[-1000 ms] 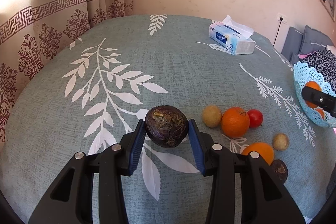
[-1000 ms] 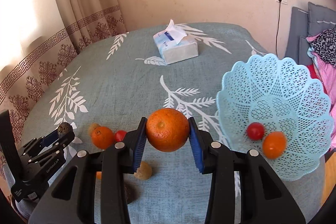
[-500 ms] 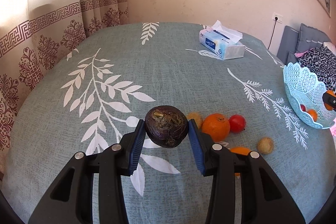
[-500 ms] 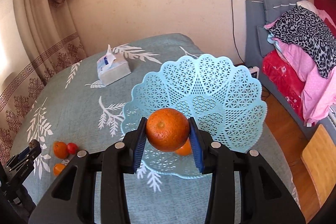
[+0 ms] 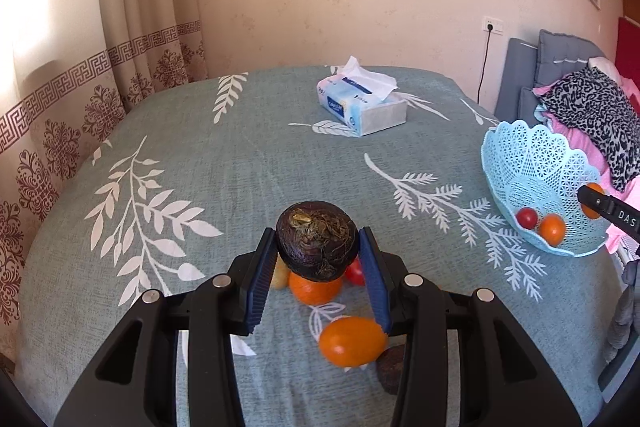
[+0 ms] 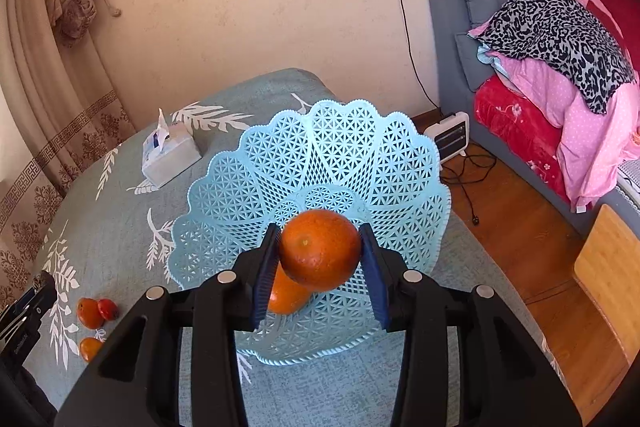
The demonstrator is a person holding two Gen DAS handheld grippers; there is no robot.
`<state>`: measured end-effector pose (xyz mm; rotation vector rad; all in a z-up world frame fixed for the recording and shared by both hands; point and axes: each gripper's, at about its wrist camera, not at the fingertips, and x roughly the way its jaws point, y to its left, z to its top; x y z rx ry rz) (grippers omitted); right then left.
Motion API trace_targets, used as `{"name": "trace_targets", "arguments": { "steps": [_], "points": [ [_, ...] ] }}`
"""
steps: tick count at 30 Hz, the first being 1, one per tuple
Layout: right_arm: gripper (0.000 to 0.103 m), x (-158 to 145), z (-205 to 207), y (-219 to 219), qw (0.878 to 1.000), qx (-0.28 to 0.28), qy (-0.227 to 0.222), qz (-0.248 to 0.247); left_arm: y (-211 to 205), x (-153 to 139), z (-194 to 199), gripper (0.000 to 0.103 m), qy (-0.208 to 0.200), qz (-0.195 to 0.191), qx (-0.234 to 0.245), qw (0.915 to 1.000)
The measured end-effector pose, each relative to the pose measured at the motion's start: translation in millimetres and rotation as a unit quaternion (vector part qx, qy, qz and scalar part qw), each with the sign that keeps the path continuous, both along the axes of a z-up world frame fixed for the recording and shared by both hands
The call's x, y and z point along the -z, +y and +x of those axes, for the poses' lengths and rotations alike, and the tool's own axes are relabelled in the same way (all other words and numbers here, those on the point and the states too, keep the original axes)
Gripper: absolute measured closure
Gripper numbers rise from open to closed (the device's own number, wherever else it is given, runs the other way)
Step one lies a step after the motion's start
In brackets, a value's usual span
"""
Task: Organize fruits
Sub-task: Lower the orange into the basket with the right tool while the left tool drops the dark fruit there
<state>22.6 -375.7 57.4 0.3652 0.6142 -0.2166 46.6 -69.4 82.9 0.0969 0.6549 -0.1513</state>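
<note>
Over the basket point(image 6: 248, 195), right claw point(image 6: 320, 255) grips an orange point(image 6: 320, 251); left claw point(image 5: 318, 255) grips a dark fruit point(image 5: 316, 241).

A tissue box point(image 5: 362, 103) sits on the leaf-print tablecloth point(image 5: 160, 163) (curtain point(image 5: 132, 39) behind).

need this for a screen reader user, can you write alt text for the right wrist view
The right gripper holds an orange over a pale blue lattice basket that already has another orange in it. The basket sits on a teal leaf-print cloth, with a tissue box behind it and three small fruits at lower left.
</note>
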Motion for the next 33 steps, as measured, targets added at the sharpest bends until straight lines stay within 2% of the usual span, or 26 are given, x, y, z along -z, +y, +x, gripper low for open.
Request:
{"name": "trace_targets", "arguments": {
  "steps": [15,25,33],
  "points": [
    [0.060,-9,-26,-13,0.996,0.061,-0.066,-0.022,-104,-12,14,0.061,-0.007,0.017,0.095,0.9953],
    [0.060,-2,-34,-31,0.992,0.097,-0.074,-0.001,-157,-5,31,0.061,0.005,0.017,0.136,0.9905],
    [0.060,-2,-34,-33,0.991,0.104,-0.078,-0.007,-182,8,42,0.060,0.020,0.025,0.159,0.9868]
  ]
}}
